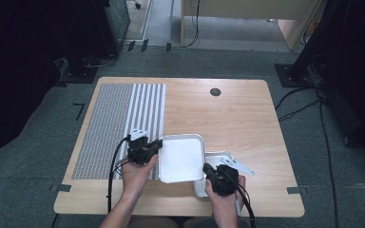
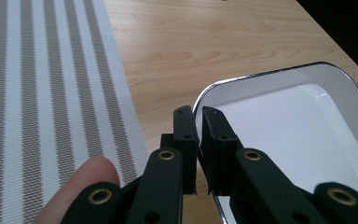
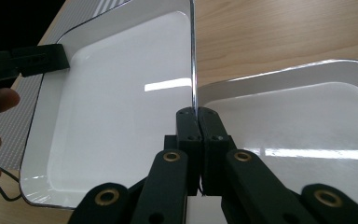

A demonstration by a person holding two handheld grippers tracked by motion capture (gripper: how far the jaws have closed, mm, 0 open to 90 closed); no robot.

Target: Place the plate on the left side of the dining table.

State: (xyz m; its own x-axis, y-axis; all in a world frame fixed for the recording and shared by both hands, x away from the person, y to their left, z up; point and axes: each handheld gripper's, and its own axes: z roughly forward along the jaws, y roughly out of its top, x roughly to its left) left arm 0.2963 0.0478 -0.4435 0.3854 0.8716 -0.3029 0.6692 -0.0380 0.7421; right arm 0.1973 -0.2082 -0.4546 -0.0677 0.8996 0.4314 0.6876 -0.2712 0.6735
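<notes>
Upper tray [image 1: 180, 159]: white enamel, dark-edged, held between both hands near the front middle of the bench [image 1: 228, 114]; its right edge overlaps the lower tray; its left edge lies just beside the striped mat.
Lower tray [image 1: 215, 156]: same make, resting on the bench under the upper tray's right side, in front of the right hand.
Left tongs [image 2: 198, 122]: clenched on the upper tray's left rim, one black jaw outside and one inside the wall; a sliver of gap shows between the jaws where the rim sits.
Right tongs [image 3: 198, 114]: clenched on the thin right rim of the upper tray, which rises edge-on from between the jaws.
Striped mat [image 1: 119, 128]: grey and white, flat on the left part of the bench.
Risk, slip: both grips are on a narrow, glossy rim; I judge that a small twist of either hand could let the tray slide out and drop.
Risk, tilt: if one hand lifts faster than the other, the tray would pivot on the slower grip and knock the lower tray.
Risk, drag: where the trays overlap, sliding sideways instead of lifting could push the lower tray toward the near bench edge.
Risk, snag: the left rim could catch the mat's edge on a low move leftward.
</notes>
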